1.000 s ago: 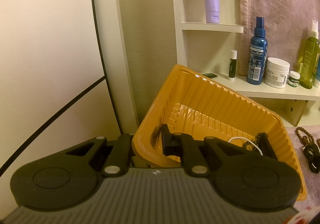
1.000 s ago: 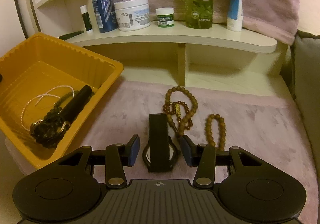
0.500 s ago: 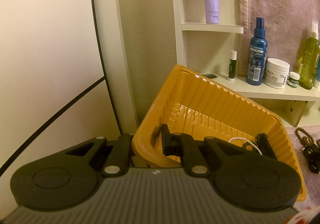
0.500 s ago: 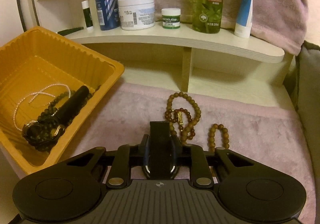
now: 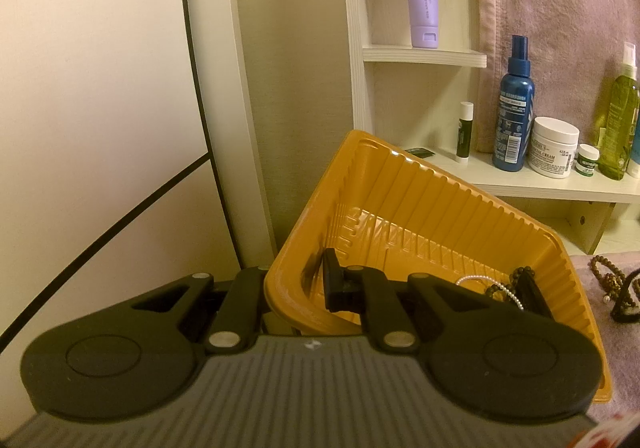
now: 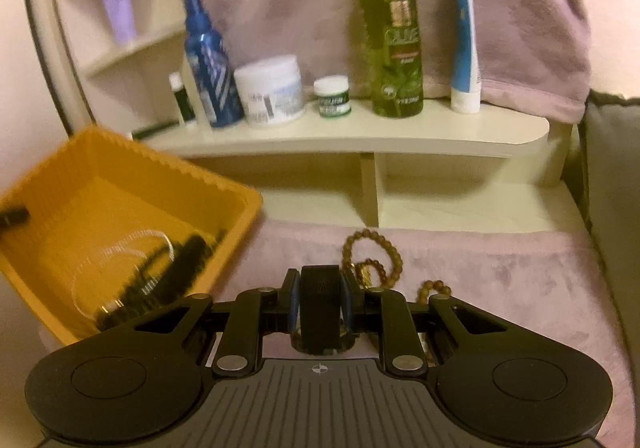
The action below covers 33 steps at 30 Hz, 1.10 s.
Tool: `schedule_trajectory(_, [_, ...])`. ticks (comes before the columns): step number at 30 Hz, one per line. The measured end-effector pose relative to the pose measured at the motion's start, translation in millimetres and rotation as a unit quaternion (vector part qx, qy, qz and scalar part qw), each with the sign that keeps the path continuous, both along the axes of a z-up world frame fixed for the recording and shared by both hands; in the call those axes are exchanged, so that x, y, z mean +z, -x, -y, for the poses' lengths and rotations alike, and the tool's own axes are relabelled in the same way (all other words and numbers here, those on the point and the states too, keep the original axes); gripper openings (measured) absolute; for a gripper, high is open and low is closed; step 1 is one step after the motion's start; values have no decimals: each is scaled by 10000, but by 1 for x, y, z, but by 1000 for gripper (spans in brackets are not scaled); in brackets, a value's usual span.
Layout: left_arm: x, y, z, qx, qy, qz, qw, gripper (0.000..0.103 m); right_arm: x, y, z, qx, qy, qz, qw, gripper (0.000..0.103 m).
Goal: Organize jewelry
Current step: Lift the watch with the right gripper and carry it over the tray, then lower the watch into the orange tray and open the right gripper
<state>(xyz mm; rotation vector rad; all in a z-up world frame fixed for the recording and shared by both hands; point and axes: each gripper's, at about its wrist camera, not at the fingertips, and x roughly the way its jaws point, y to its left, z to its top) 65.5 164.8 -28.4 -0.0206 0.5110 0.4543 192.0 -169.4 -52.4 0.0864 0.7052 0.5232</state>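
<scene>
Ribbed orange tray [image 5: 420, 208] clamped by left gripper [image 5: 298, 288]; right gripper [image 6: 320, 302] pinches what looks like a woven-strap watch [image 6: 320, 288]

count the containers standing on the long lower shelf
6, left to right: lip balm stick, blue spray bottle, white cream jar, small green jar, olive bottle, blue-and-white tube. A small dark packet lies at the shelf's left end; more may be out of frame.

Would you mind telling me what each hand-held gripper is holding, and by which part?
The right hand-held gripper grips the black watch by its strap. The left hand-held gripper clamps the orange tray by its near wall.
</scene>
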Motion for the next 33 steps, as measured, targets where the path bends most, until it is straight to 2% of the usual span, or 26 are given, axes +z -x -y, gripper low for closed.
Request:
schedule_trajectory(9, [1, 0, 0, 4, 18, 6, 10000, 10, 30, 0, -5, 98, -406, 232, 9989, 21])
schedule_trajectory(15, [1, 0, 0, 4, 20, 6, 10000, 10, 48, -2, -25, 364, -920, 270, 9947, 21])
schedule_trajectory(23, [0, 0, -1, -3, 25, 11, 10000, 10, 36, -12, -62, 709, -1544, -391, 9847, 21])
schedule_trajectory(28, [1, 0, -1, -1, 31, 5, 10000, 10, 17, -22, -77, 798, -2034, -1052, 9702, 21])
schedule_trajectory(33, [1, 0, -1, 1, 24, 5, 10000, 10, -6, -33, -84, 624, -2316, -1638, 9569, 21])
